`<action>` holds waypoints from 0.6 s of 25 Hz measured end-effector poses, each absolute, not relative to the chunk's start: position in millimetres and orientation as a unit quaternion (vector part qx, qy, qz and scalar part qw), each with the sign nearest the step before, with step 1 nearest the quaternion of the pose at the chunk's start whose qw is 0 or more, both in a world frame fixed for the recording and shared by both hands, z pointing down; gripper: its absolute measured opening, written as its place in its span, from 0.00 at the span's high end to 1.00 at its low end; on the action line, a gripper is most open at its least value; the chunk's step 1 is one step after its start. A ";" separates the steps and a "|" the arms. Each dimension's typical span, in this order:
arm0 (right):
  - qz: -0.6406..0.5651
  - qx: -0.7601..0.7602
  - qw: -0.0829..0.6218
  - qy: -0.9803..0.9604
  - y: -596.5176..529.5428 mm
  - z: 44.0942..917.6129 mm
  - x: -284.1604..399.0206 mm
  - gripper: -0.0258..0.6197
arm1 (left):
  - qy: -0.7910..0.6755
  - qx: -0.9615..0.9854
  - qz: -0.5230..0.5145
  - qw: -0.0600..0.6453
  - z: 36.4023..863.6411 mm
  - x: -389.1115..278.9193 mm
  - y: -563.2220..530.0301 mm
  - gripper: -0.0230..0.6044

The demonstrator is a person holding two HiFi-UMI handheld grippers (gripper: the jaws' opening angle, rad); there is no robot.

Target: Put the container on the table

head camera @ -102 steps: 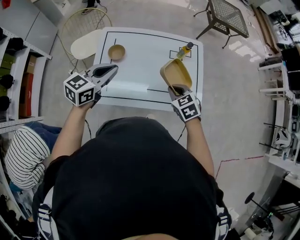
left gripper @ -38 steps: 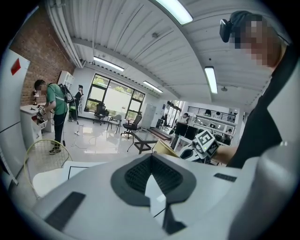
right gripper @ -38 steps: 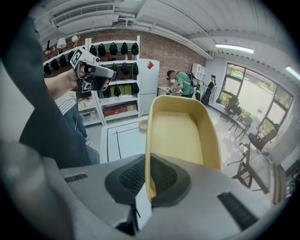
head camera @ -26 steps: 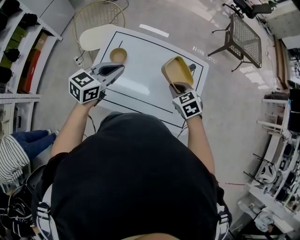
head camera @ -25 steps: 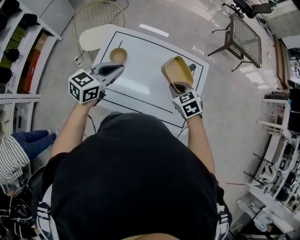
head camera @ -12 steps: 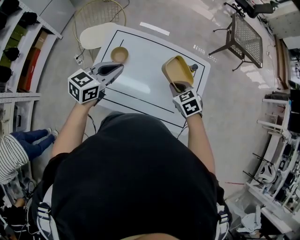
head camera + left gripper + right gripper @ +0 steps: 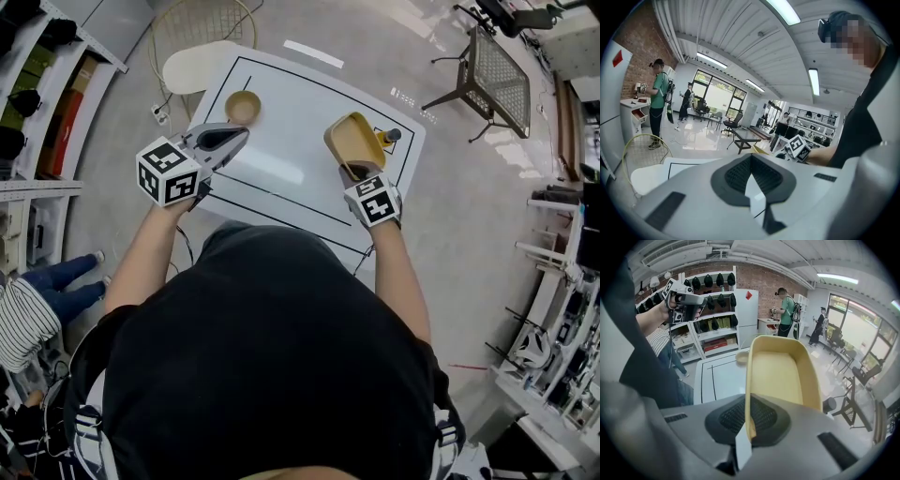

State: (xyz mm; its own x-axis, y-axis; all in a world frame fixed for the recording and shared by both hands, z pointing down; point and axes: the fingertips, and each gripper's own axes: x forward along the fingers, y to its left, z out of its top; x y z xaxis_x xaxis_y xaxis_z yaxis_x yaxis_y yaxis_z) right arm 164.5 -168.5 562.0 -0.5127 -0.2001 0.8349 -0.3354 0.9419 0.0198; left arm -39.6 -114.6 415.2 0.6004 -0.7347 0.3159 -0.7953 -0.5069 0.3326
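**A:** Report the right gripper (image 7: 349,172).

**B:** Its jaws pinch the near wall of the container (image 7: 354,141), and nothing else sits between the pads. The container hangs tilted, mouth towards the person, above the right side of the table (image 7: 281,159). It does not appear to rest on the surface yet.

**A:** Change over the last second?

**B:** The right gripper has sunk slightly towards the table, grip unchanged. More of the bottle (image 7: 392,136) now shows past the container's far rim. I take this as the start of the set-down, so the task is well along but not done.

**A:** Left gripper (image 7: 225,139)?

**B:** Jaws pressed together and empty. It is held above the table's near left part and has not moved, so it plays no part in this step.

**A:** Obstacles further out?

**B:** The bowl (image 7: 243,107) sits near the far left corner, well apart. The bottle stands by the far right corner, close behind the container. Level the base before release and keep clear of the bottle.
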 end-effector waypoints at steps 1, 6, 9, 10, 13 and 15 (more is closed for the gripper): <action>0.074 0.154 0.470 -0.866 -168.9 565.7 164.5 0.95 | -0.442 0.865 0.068 0.227 415.7 -39.8 -114.6 0.95; 0.084 0.152 0.478 -0.861 -172.3 585.2 166.3 0.95 | -0.442 0.864 0.072 0.230 420.7 -40.5 -115.6 0.95; 0.089 0.151 0.484 -0.857 -173.6 596.9 166.6 0.95 | -0.443 0.863 0.074 0.233 423.4 -42.2 -116.9 0.95; 0.090 0.150 0.487 -0.855 -174.0 600.6 166.9 0.95 | -0.442 0.863 0.075 0.235 424.3 -42.2 -117.6 0.95; 0.091 0.146 0.499 -0.850 -175.1 612.7 167.3 0.95 | -0.440 0.862 0.077 0.241 427.8 -43.4 -118.9 0.95; 0.092 0.142 0.506 -0.846 -174.3 621.0 167.5 0.95 | -0.441 0.860 0.079 0.245 431.2 -45.9 -117.2 0.95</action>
